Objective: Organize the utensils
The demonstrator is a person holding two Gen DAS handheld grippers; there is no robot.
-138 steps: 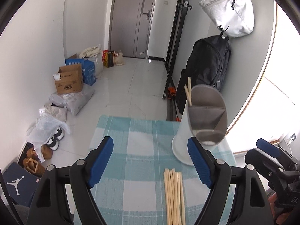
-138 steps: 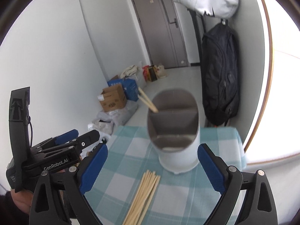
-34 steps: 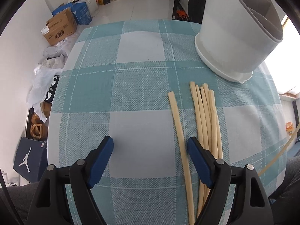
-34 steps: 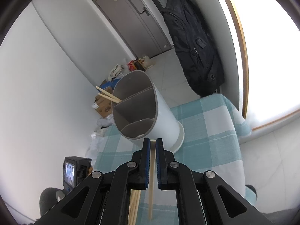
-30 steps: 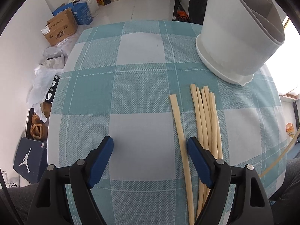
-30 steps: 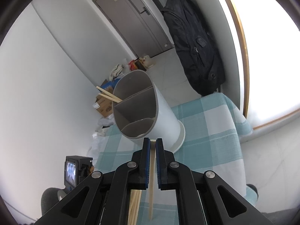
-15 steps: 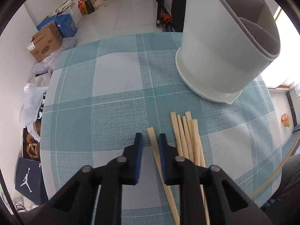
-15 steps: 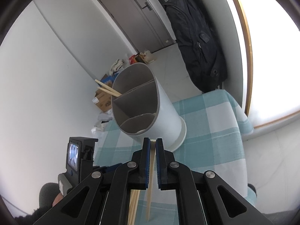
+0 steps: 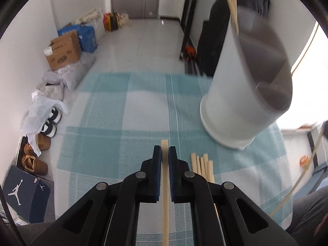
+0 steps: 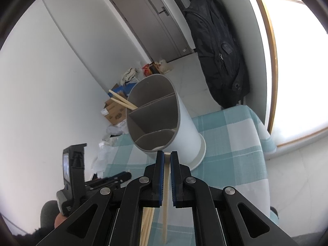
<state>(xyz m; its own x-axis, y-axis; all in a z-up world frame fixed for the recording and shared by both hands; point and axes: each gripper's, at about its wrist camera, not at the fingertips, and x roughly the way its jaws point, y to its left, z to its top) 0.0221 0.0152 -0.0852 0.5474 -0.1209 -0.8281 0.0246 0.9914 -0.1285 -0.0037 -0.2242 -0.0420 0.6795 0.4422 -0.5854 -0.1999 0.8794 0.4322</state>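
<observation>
- One chopstick [image 9: 165, 186] is pinched between the blue pads of the left gripper [image 9: 164, 153], jaws closed down to a narrow slit, with the tip poking out just ahead of the pads.
- Same deal on the right gripper [image 10: 167, 160]: a second chopstick [image 10: 166, 192] is clamped in nearly closed jaws, its long end trailing back below the pads.
- The white utensil holder [image 10: 164, 123] is seen just ahead of the right gripper, and ahead and to the right of the left one; two chopsticks [image 10: 121, 100] are already leaned in its far compartment, the nearer compartments look bare.
- A loose bundle of chopsticks [image 9: 202, 166] is laid on the checked tablecloth [image 9: 123, 123] just right of the left gripper, near the holder's base but apart from it.
- Open cloth is seen ahead and to the left of the left gripper; the table's far edge is met by floor with cardboard boxes [image 9: 63, 52] and shoes [image 9: 50, 121] well off to the left.
- A black backpack [image 10: 219, 51] is hung on the wall beyond the holder.
</observation>
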